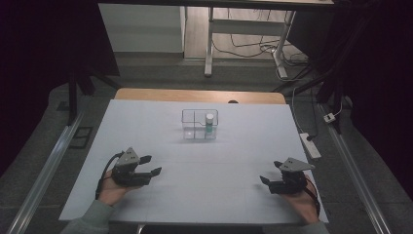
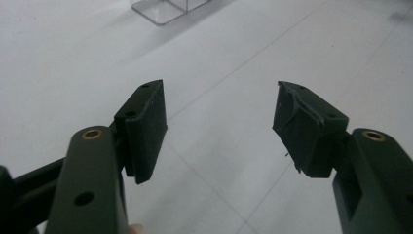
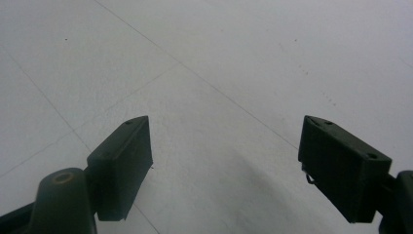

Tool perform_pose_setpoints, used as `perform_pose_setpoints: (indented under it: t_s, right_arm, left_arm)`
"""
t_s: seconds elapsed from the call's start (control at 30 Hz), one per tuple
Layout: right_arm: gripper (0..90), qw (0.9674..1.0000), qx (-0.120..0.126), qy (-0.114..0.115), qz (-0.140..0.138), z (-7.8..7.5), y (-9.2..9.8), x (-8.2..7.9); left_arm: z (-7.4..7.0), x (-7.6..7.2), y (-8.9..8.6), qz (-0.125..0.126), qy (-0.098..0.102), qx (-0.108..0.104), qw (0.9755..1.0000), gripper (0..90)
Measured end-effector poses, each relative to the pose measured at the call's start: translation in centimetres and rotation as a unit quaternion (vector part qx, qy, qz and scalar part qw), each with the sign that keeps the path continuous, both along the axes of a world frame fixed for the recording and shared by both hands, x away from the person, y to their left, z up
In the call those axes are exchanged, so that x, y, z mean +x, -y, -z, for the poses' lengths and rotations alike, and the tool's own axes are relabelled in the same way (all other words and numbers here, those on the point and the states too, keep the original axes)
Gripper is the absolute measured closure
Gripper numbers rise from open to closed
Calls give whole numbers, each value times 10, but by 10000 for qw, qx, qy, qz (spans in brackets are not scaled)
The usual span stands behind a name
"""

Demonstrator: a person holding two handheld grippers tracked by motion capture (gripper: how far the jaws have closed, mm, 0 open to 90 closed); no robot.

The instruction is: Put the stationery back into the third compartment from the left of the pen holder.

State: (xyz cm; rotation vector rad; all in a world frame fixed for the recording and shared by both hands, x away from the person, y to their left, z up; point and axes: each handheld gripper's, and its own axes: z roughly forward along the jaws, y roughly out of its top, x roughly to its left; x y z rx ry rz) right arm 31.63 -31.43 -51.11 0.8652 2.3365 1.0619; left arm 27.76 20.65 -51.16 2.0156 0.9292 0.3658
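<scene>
Resting low near the table's (image 1: pixel 146 126) front edge, left gripper (image 1: pixel 151 165) and right gripper (image 1: pixel 271 172) hold empty jaws wide.

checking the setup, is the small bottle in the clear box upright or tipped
Upright: the small white-capped green bottle stands cap-up in the far right compartment of the clear plastic divided box.

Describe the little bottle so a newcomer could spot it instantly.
On the white table, look toward the far middle for a clear divided box. The small bottle stands upright in its far right compartment; its white cap and green body set it apart.
</scene>
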Motion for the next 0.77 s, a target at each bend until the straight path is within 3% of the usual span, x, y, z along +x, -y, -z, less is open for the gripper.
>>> perform_pose_setpoints:
  t_s: [0.77]
  right_arm:
    - [196, 10000, -15, 32, -10, -1, 0, -2]
  left_arm:
    - [4, -3, -6, -99, -39, 34, 9999, 331]
